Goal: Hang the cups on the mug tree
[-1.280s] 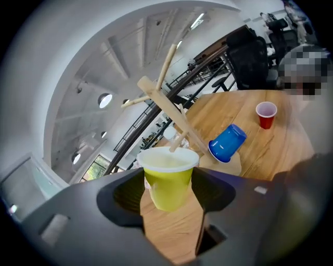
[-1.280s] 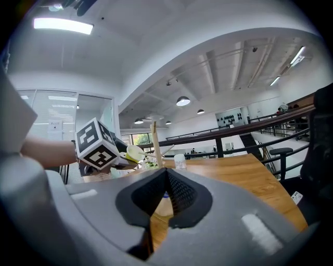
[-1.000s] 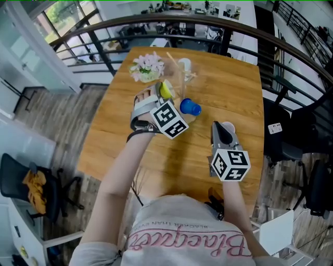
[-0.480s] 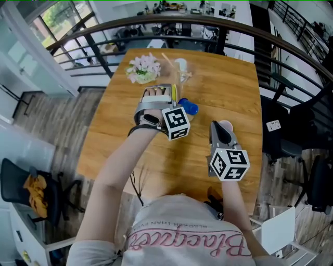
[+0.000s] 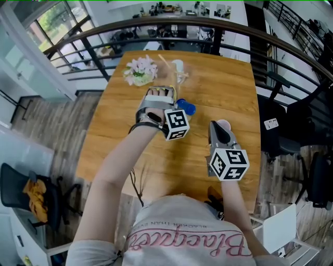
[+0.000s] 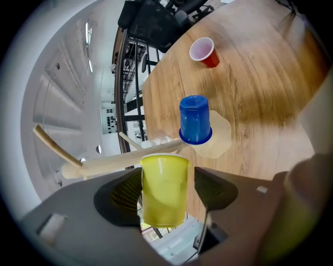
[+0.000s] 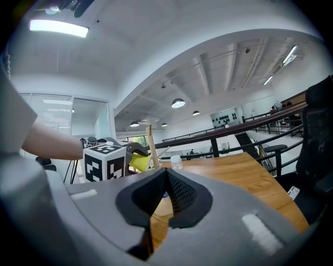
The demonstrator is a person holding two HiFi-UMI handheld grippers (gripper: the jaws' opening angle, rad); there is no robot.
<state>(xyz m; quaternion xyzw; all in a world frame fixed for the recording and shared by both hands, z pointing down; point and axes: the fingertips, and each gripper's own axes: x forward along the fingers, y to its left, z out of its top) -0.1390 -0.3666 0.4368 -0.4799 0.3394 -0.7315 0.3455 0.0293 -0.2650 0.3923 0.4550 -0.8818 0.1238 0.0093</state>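
Looks like an open-plan office on an upper mezzanine level. The wooden worktop (image 5: 229,93) sits right by a curved dark railing (image 5: 218,23), with cluttered desks (image 5: 171,8) past it. Black swivel chairs (image 5: 13,182) stand on the plank floor (image 5: 57,124). There are also glass partitions (image 7: 88,122) and round ceiling lamps (image 7: 178,103) on a big white ceiling.

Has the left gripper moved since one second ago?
Yes. In the head view the left gripper, holding the yellow cup, has shifted right toward the blue cup.
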